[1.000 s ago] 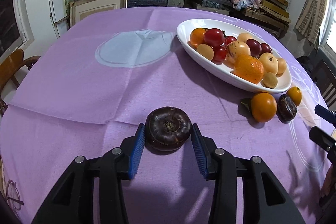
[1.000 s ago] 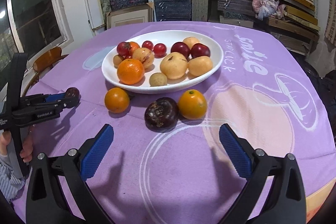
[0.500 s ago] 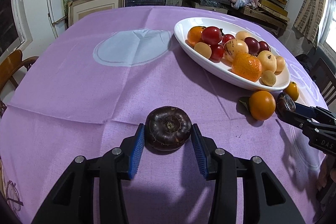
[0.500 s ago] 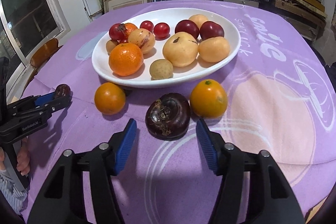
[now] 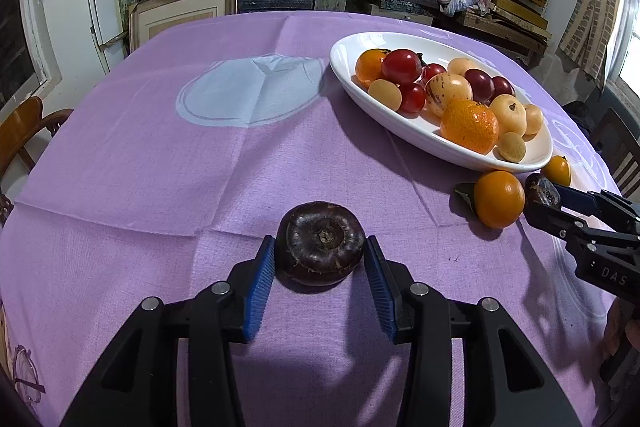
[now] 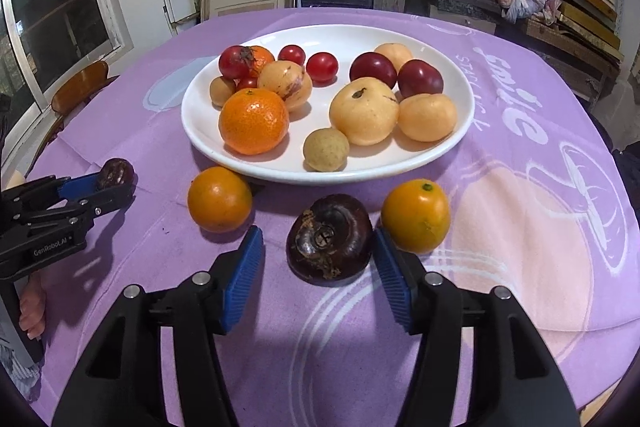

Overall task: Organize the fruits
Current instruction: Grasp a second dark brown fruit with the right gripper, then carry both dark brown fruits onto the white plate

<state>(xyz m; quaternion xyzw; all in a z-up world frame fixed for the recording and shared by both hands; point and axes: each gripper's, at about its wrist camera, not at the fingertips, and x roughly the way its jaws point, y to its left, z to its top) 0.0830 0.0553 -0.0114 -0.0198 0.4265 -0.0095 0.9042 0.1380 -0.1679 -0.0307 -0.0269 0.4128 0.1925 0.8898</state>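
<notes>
On the purple cloth lies a dark purple round fruit [image 5: 320, 247], and my left gripper [image 5: 320, 241] is shut on it, both blue pads against its sides. A second dark fruit [image 6: 330, 239] lies in front of the white plate [image 6: 328, 179], between two oranges [image 6: 220, 199] [image 6: 416, 215]. My right gripper [image 6: 317, 233] straddles this second fruit with its jaws opening. The right pad is at the fruit's edge and a gap shows at the left pad. The plate holds several fruits: tomatoes, plums, an orange and yellow ones.
Shelves stacked with boxes stand behind the round table. A wooden chair [image 5: 20, 131] is at the table's left edge. The left half of the cloth [image 5: 160, 147] is bare. A person's hand [image 6: 32, 303] holds the left gripper's handle.
My right gripper has moved forward to the dark fruit by the plate, and its jaws have narrowed from wide apart to either side of it. The left gripper and its fruit stayed put.
</notes>
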